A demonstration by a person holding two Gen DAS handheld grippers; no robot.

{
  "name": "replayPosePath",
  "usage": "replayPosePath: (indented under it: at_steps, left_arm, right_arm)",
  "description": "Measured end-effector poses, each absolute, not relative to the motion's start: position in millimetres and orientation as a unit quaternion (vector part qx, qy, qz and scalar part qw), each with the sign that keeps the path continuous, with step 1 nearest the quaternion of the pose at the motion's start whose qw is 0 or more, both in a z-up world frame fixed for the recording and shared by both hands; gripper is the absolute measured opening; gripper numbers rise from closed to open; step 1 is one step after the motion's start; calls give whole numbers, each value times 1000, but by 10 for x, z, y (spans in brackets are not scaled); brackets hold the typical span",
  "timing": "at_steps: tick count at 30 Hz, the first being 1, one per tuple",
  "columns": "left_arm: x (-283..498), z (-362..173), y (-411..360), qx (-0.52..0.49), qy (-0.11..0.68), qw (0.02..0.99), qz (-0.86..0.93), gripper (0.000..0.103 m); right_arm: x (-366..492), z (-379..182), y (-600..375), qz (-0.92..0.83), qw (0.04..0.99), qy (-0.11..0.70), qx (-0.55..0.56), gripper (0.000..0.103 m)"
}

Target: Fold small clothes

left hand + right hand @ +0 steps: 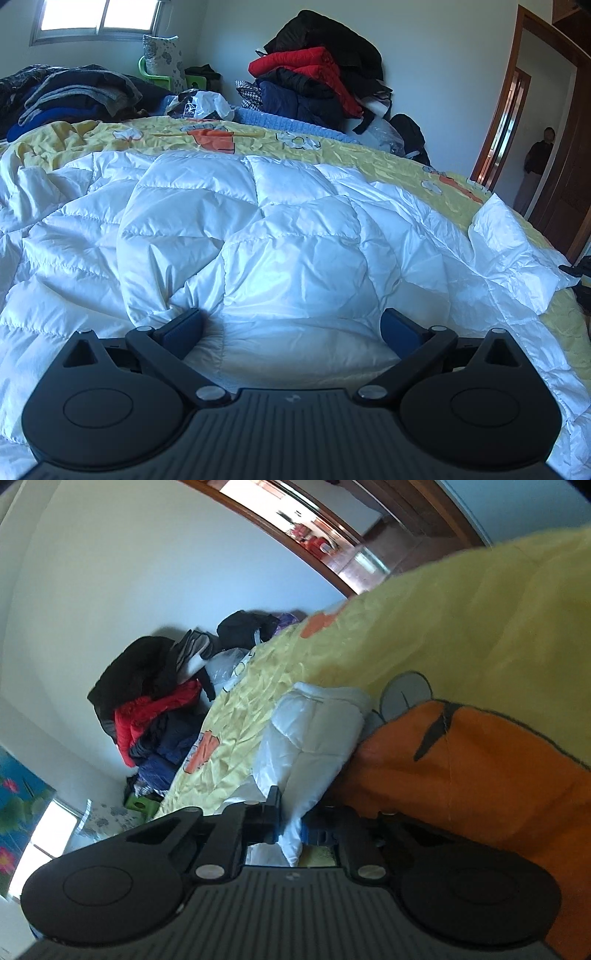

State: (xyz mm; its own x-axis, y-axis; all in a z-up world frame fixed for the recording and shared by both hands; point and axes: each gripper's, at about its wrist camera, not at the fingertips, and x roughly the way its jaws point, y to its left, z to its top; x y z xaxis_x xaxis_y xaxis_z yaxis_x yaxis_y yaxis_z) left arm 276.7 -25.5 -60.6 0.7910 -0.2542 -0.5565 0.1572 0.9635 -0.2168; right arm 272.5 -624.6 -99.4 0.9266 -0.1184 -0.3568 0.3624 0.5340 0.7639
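A white quilted down garment point(280, 236) lies spread and rumpled on a yellow bedspread point(369, 151) with orange cartoon prints. My left gripper point(291, 328) is open, its blue-padded fingers point(184, 325) wide apart and resting low on the white fabric. In the right wrist view, my right gripper point(291, 830) is shut on a fold of the same white garment point(310, 738), close to the bedspread point(461, 635) and its orange print. That view is tilted.
A pile of black, red and navy jackets point(317, 74) stands at the back against the wall. Dark clothes point(66, 92) lie back left under a window point(99, 14). A person point(535, 166) stands in the doorway at the right.
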Motion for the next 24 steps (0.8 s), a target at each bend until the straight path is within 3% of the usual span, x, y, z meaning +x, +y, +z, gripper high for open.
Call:
replayPosePath:
  at_steps: [5,11,16,19,22,24]
  left_arm:
    - [2766,-604,-248,-81,304,943,-110,103]
    - [2678,-485,-169,-103,280,948,-109,103]
    - [2408,-4,258,-247,211,931,-166,103]
    - [2512,64,563,-362,232,878,-208,103]
    - [2619,-117,759,-443,245,827,-246,103]
    - [2725,-331,792,-456,270,810,-249,103]
  right_arm:
    - [2707,-563,-5981,-144,911,121,368,12]
    - [2657,259,-5182,-57,957,53,279,11]
    - [2544,764,-3947,82,984,15,157,11]
    - [2483,748,-3246,172,976,27,133,11]
    - [2408,519,-2442,216,974,59,24,11]
    - [2367,296,-2021,225,970,78,-50,19]
